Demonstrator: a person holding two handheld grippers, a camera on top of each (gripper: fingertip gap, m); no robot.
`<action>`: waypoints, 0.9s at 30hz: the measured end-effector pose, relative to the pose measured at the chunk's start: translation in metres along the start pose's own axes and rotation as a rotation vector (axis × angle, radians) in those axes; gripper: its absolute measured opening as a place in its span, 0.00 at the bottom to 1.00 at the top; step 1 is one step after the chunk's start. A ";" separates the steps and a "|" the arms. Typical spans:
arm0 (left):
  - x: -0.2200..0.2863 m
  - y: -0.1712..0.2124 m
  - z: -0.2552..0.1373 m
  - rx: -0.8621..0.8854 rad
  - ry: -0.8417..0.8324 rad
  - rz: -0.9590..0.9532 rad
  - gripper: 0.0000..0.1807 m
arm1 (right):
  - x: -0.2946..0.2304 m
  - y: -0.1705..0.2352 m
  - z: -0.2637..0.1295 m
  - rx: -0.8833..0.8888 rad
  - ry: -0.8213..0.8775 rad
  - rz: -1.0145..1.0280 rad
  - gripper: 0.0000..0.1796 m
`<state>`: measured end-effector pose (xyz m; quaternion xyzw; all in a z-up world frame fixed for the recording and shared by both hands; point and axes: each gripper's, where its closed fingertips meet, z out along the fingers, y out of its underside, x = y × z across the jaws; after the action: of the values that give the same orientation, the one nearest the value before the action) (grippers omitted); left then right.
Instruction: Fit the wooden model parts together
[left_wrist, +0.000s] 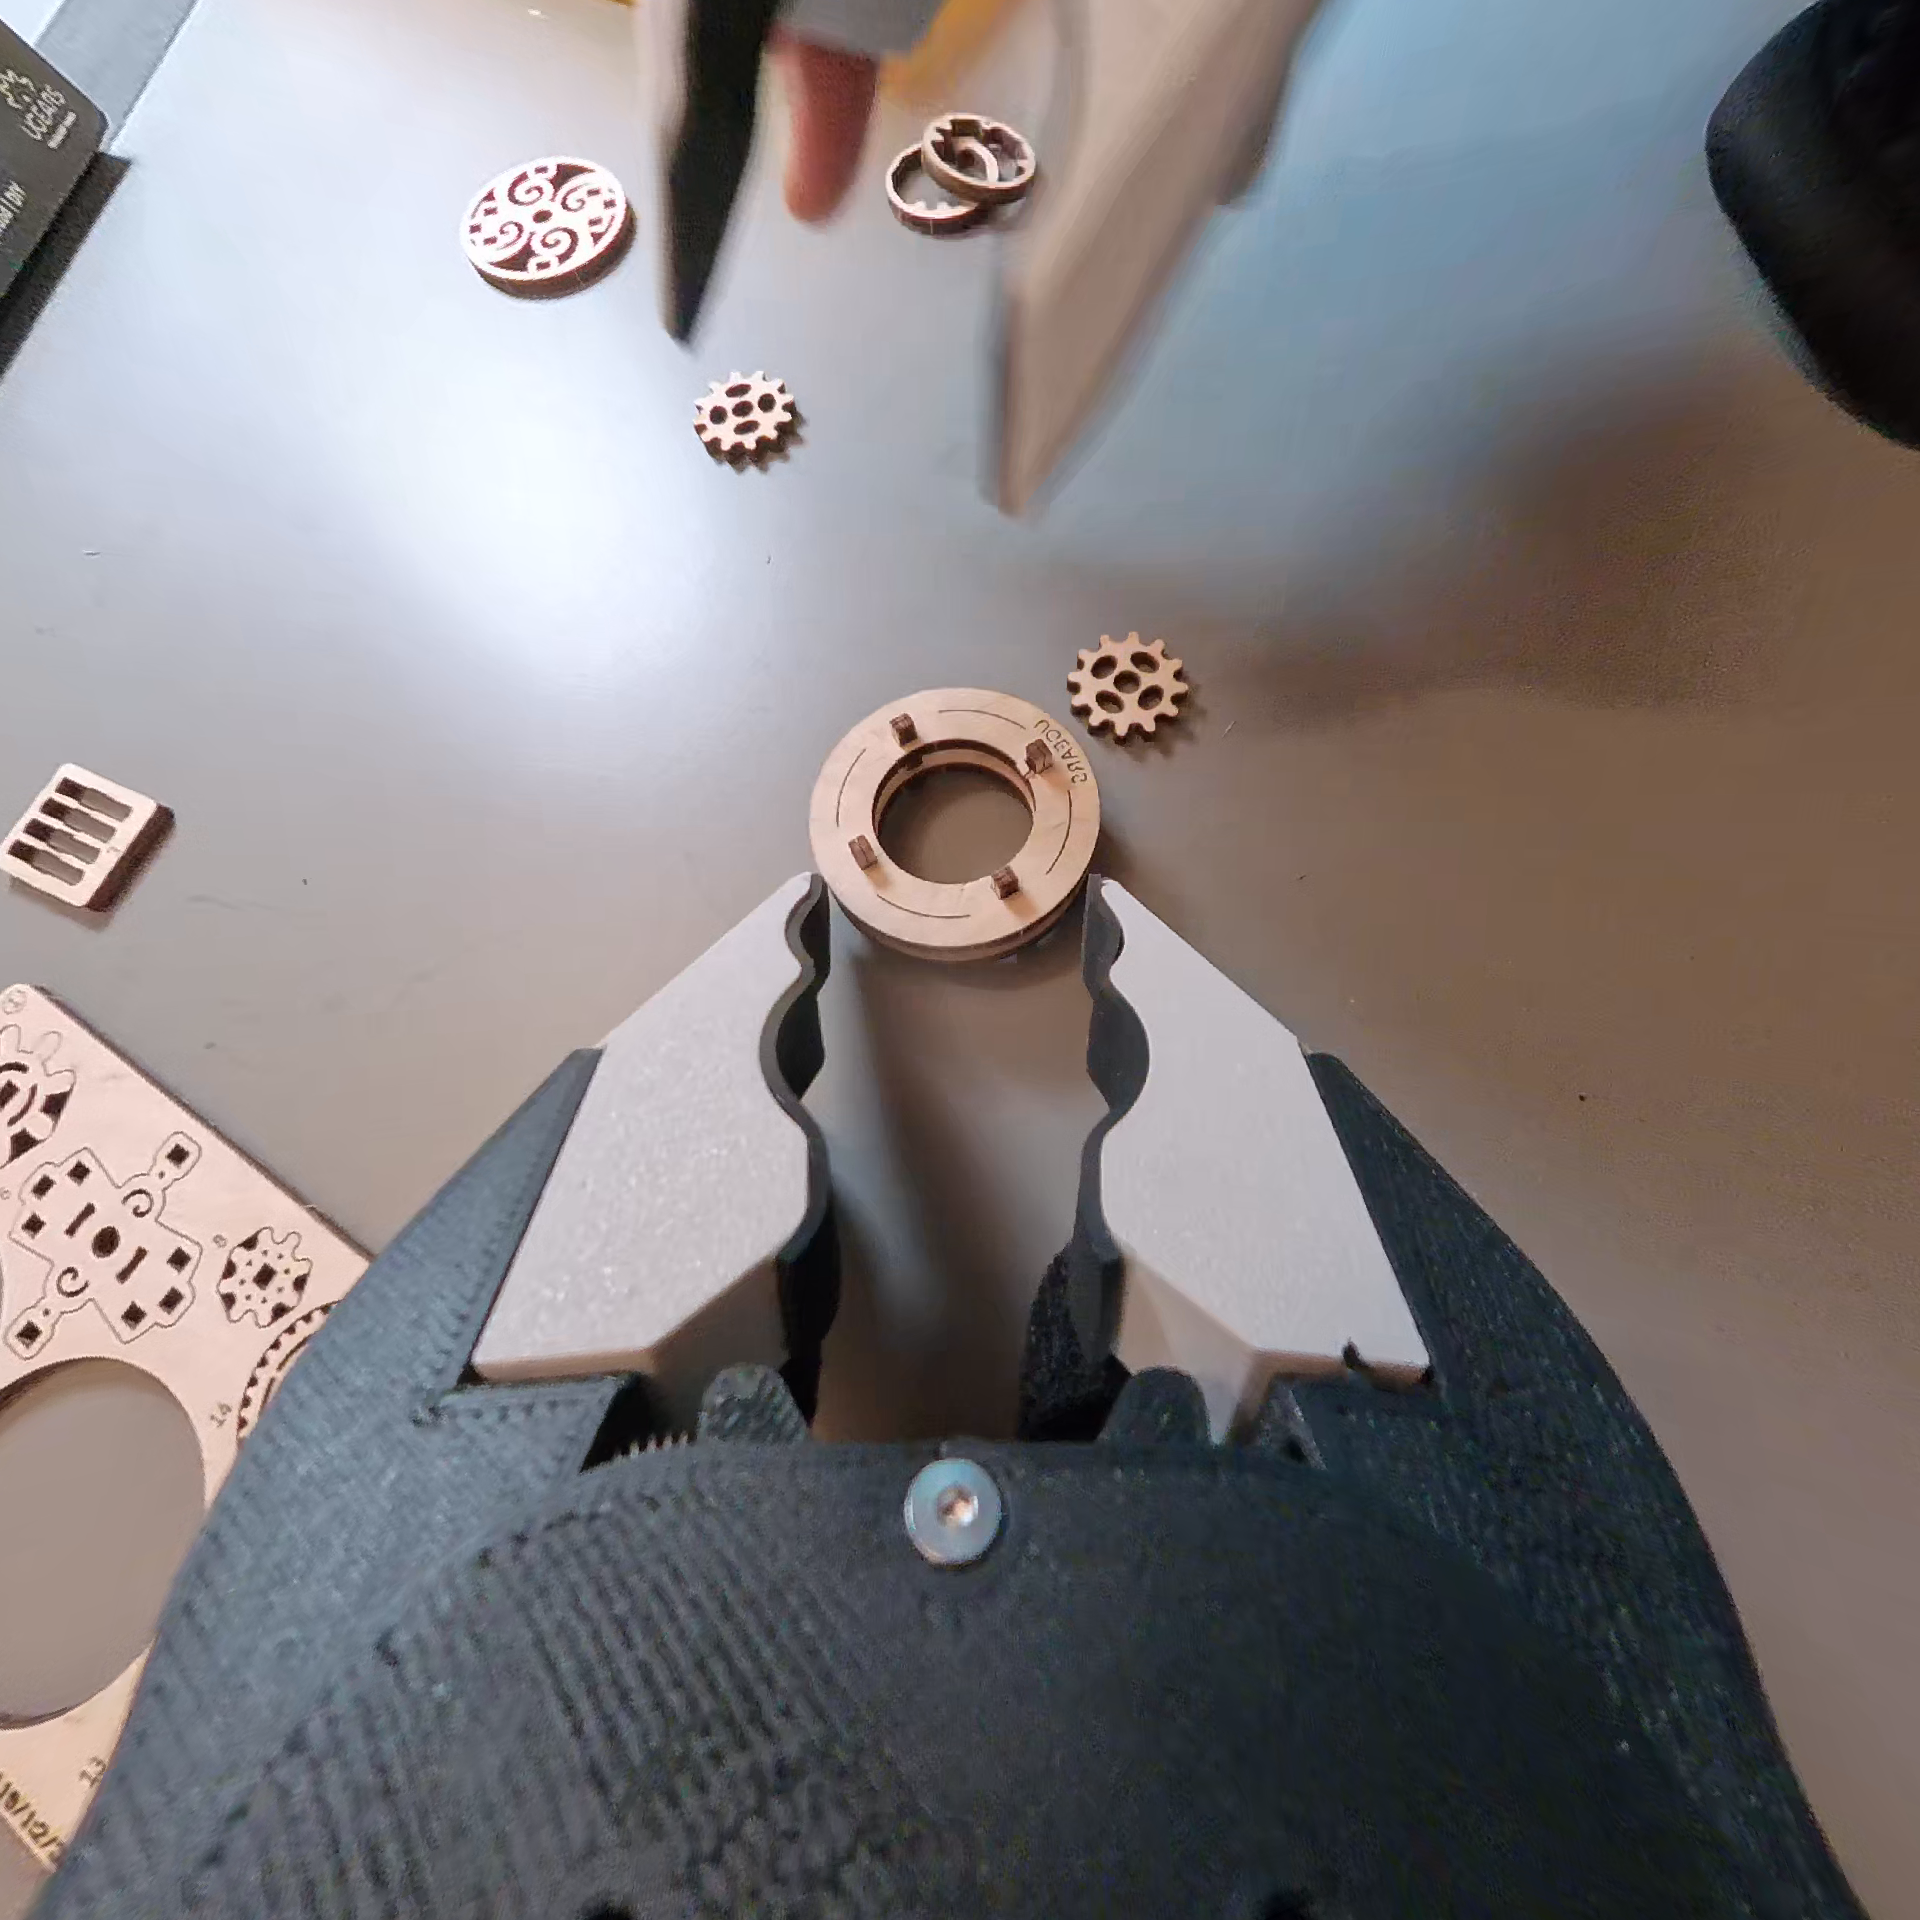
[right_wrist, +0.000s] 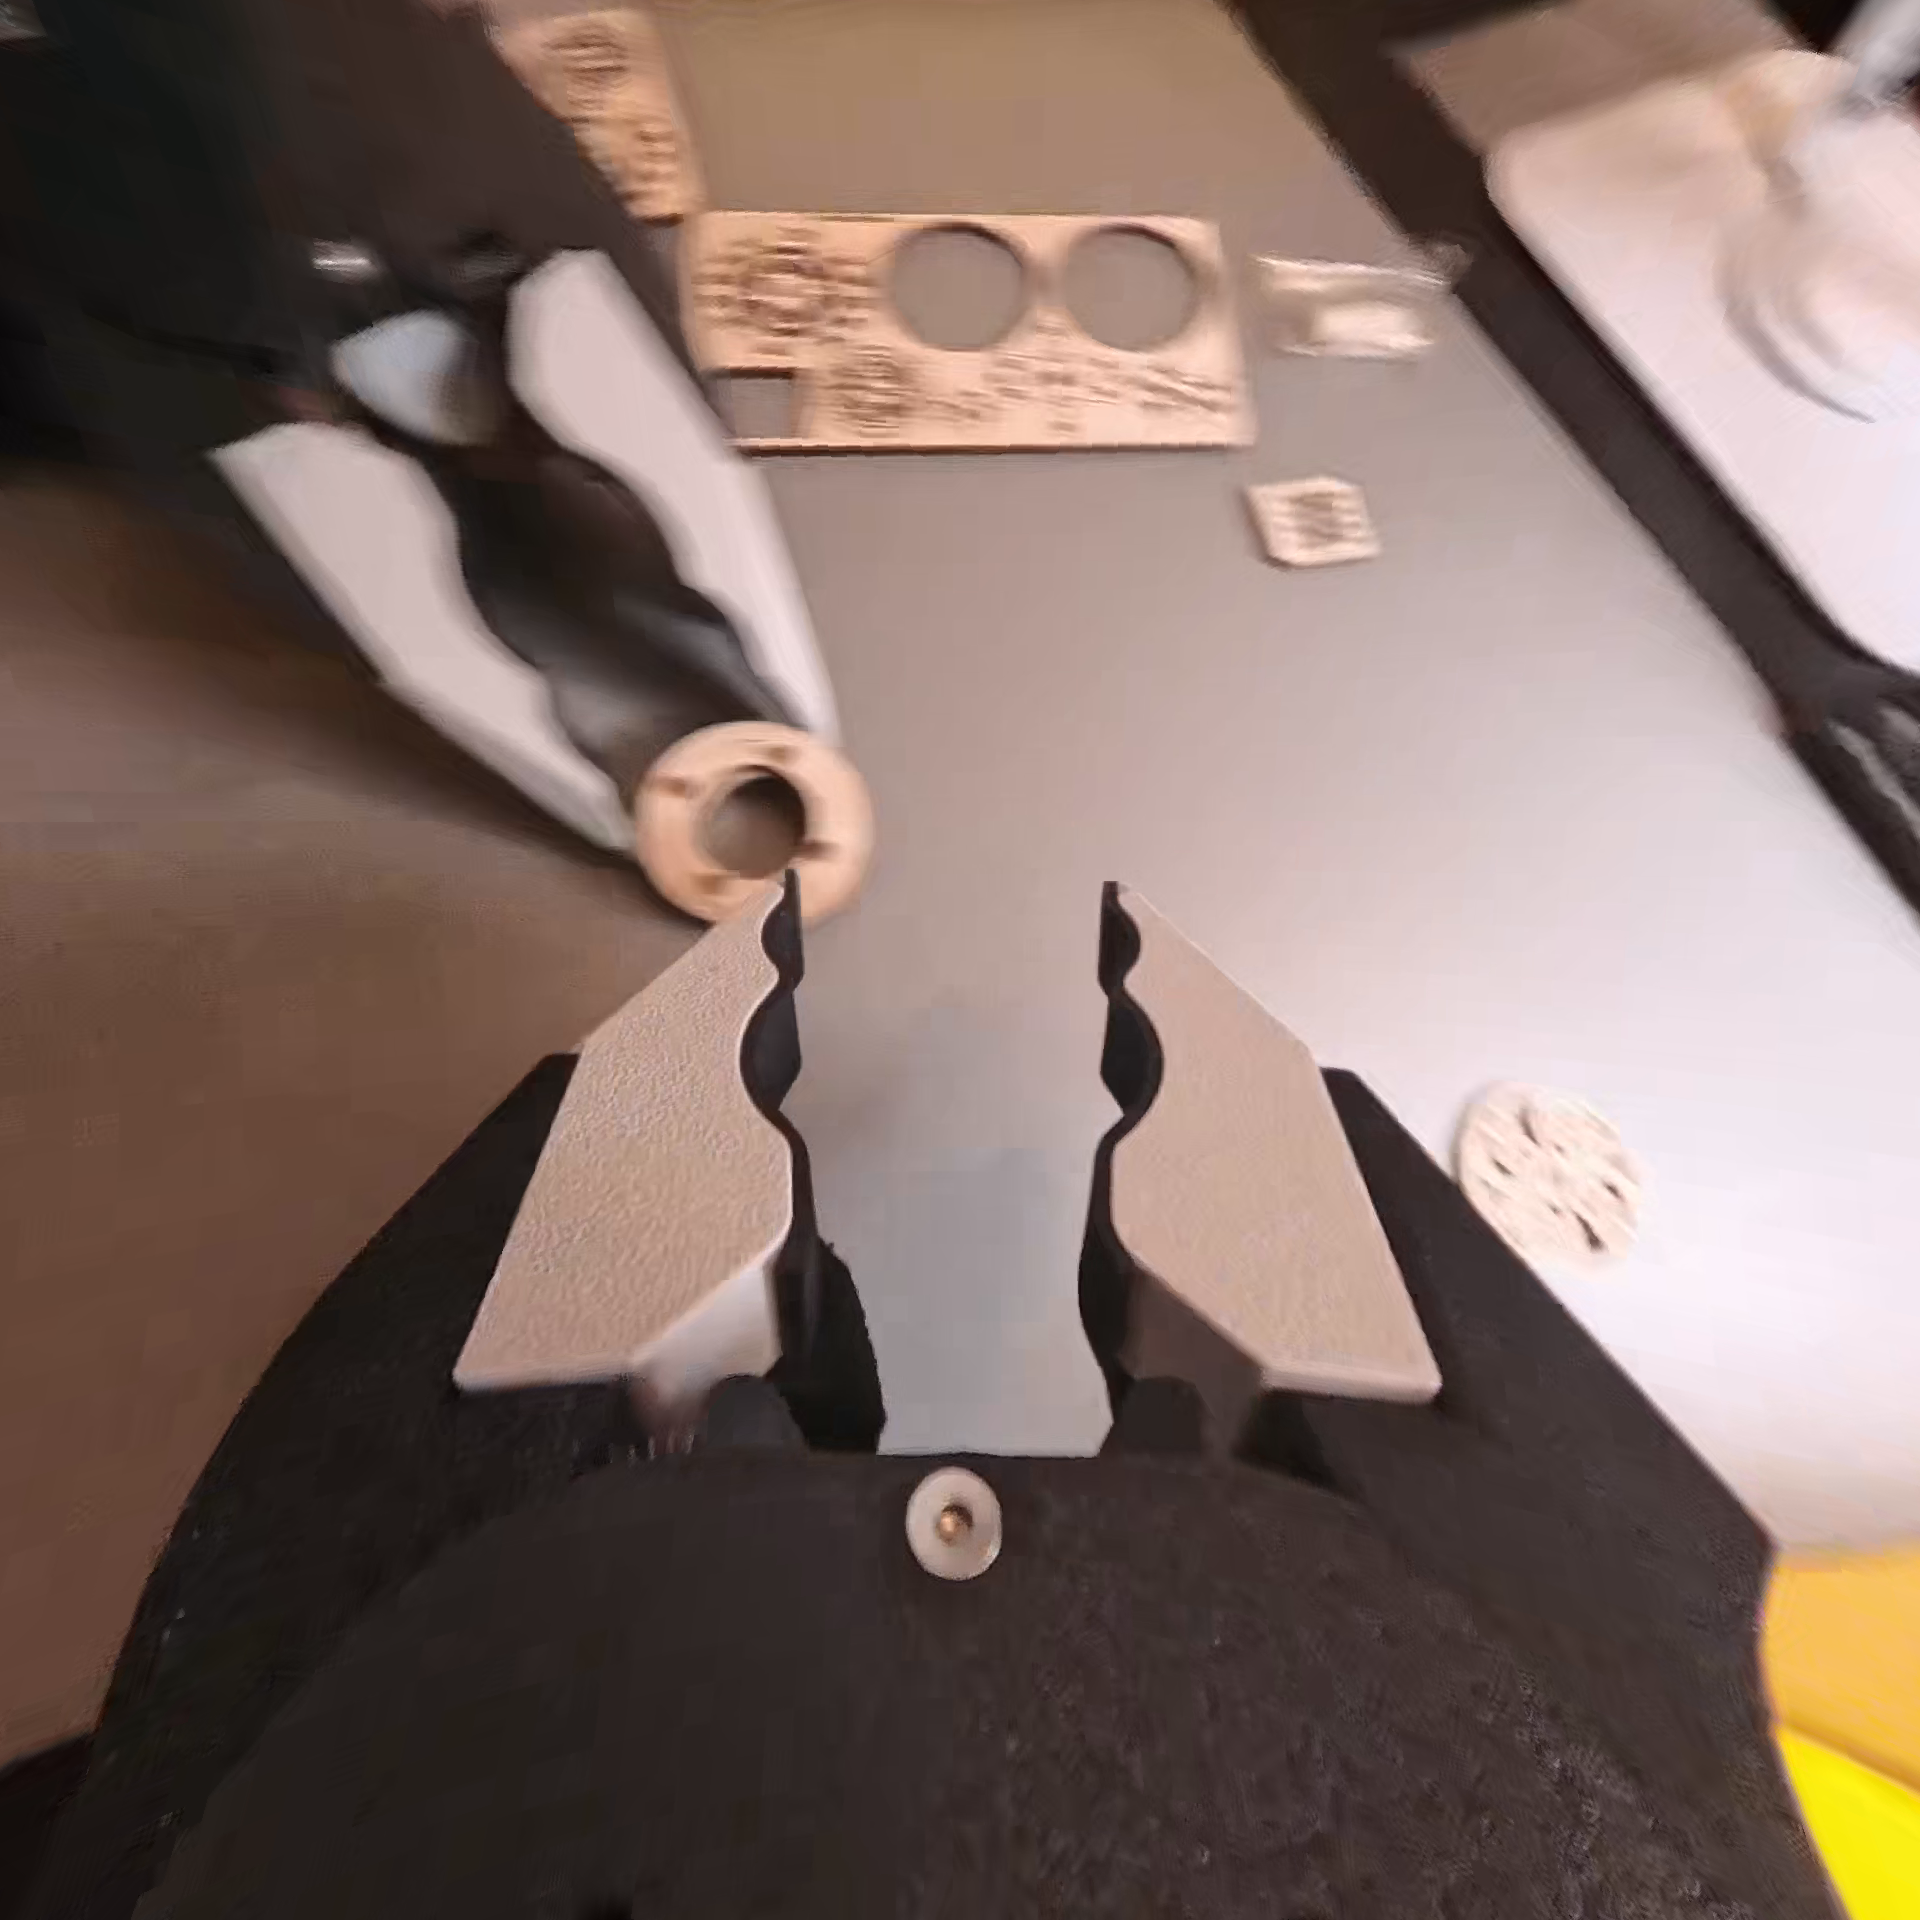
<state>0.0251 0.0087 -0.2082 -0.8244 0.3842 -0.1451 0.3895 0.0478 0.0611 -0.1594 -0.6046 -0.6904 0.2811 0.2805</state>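
Observation:
A stacked wooden ring assembly (left_wrist: 954, 826) with small pegs on top lies on the grey table. My left gripper (left_wrist: 954, 899) is open, its fingertips on either side of the ring's near edge, not closed on it. Two small wooden gears (left_wrist: 1128, 687) (left_wrist: 746, 418) lie beyond it. My right gripper (right_wrist: 951, 899) is open and empty above the table; the ring assembly (right_wrist: 753, 836) sits just left of its left fingertip. The right gripper shows blurred at the top of the left wrist view (left_wrist: 883, 312). The left gripper shows in the right wrist view (right_wrist: 717, 779).
An ornate round disc (left_wrist: 547, 225) and loose wooden rings (left_wrist: 961, 171) lie at the far side. A slotted square piece (left_wrist: 83, 836) and a cut-out sheet (left_wrist: 125, 1278) lie at left. Another sheet (right_wrist: 966, 332), a small square piece (right_wrist: 1311, 520) and a disc (right_wrist: 1548, 1169) show in the right wrist view. Across from one pair of fingers to the other is roughly 8 centimetres.

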 end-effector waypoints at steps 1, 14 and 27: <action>0.000 -0.001 -0.001 0.004 -0.002 0.002 0.26 | -0.018 -0.002 0.005 -0.014 -0.057 -0.047 0.33; 0.005 -0.019 -0.021 0.118 0.016 0.085 0.19 | -0.052 0.001 0.038 0.049 -0.243 -0.113 0.35; 0.013 -0.039 -0.036 0.304 0.215 -0.140 0.34 | -0.066 -0.016 0.022 0.217 -0.355 -0.132 0.30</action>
<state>0.0349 -0.0045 -0.1560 -0.7605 0.3388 -0.3154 0.4553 0.0280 -0.0071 -0.1661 -0.4654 -0.7329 0.4367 0.2356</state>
